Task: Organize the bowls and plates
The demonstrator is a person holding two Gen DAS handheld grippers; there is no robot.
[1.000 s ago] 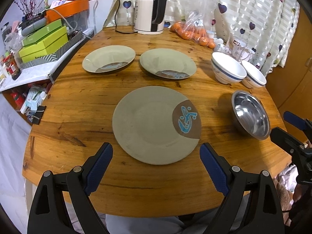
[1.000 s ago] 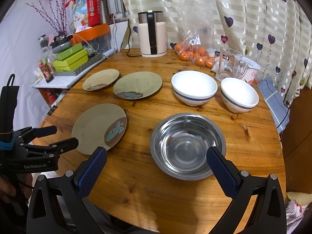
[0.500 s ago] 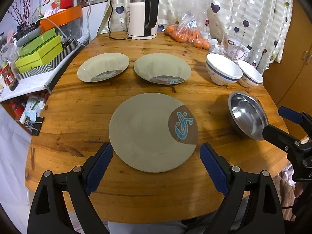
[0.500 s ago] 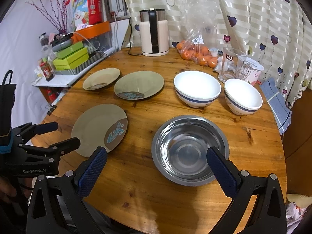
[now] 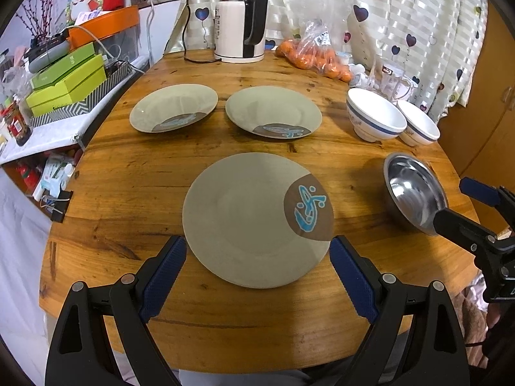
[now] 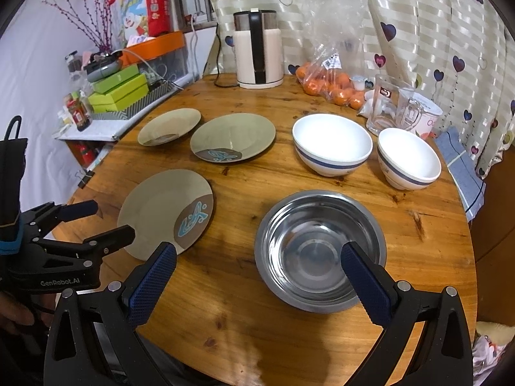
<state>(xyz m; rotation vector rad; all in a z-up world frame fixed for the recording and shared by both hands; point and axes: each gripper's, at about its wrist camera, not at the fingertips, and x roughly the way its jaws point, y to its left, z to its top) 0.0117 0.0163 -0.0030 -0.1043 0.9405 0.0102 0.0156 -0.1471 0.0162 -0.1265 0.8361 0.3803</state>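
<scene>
Two hand-held tongs hover over a round wooden table [image 5: 135,177]. The left gripper [image 5: 257,267] is spread wide, its blue fingertips flanking the near rim of a large grey plate [image 5: 254,218], gripping nothing. The right gripper [image 6: 257,276] is equally wide, empty, with a steel bowl [image 6: 318,247] between its fingers.

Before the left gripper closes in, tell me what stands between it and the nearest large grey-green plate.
Nothing visible. The left gripper is open, its blue pads flanking the near rim of the large grey-green plate; only bare wooden table lies between. The steel bowl sits well off to the right.
</scene>
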